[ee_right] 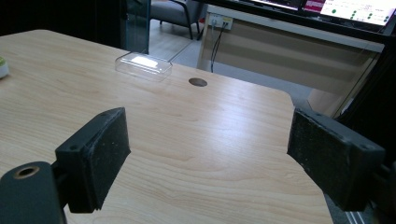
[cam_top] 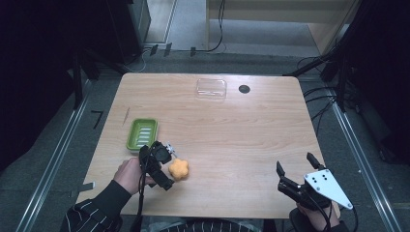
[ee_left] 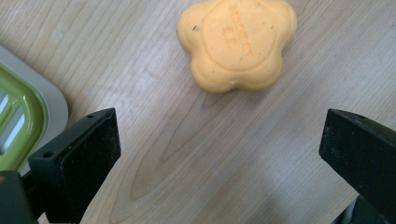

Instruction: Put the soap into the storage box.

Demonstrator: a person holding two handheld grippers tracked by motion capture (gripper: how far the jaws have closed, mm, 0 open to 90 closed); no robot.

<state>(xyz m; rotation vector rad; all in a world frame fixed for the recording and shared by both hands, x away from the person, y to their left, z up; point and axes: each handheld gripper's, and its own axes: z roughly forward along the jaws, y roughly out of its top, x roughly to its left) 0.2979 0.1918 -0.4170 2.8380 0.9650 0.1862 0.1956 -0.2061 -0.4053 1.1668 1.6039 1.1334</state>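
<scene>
Left gripper (cam_top: 171,165) sits low over the surface (cam_top: 232,135) near the front-left, jaws wide apart w/ nothing between them. In the left gripper view the two black pads frame bare wood, and the orange flower-shaped soap (ee_left: 237,43) lies flat just ahead of the gap, embossed face up. So the gripper looks lined up for a straight approach: jaws set wider than the soap so they can pass either side of it before closing. In the high view the soap (cam_top: 179,169) is just beside the jaw tips, maybe touching one; can't tell which.

Green soap dish (cam_top: 142,134) sits just behind-left of the soap, long side running away from the person, ribbed inside showing. Its rim (ee_left: 28,116) clips the left edge of the left gripper view. Prob. the drop target, since it's close and a short lift-and-shift would reach it.

Right gripper (cam_top: 296,170) rests at the front-right corner, well apart from the soap, jaws apart & holding nothing; likely parked out of the way. Its camera looks across the surface to a clear plastic lid (ee_right: 144,66) near the far edge, beside a dark cable hole (ee_right: 198,82).
</scene>
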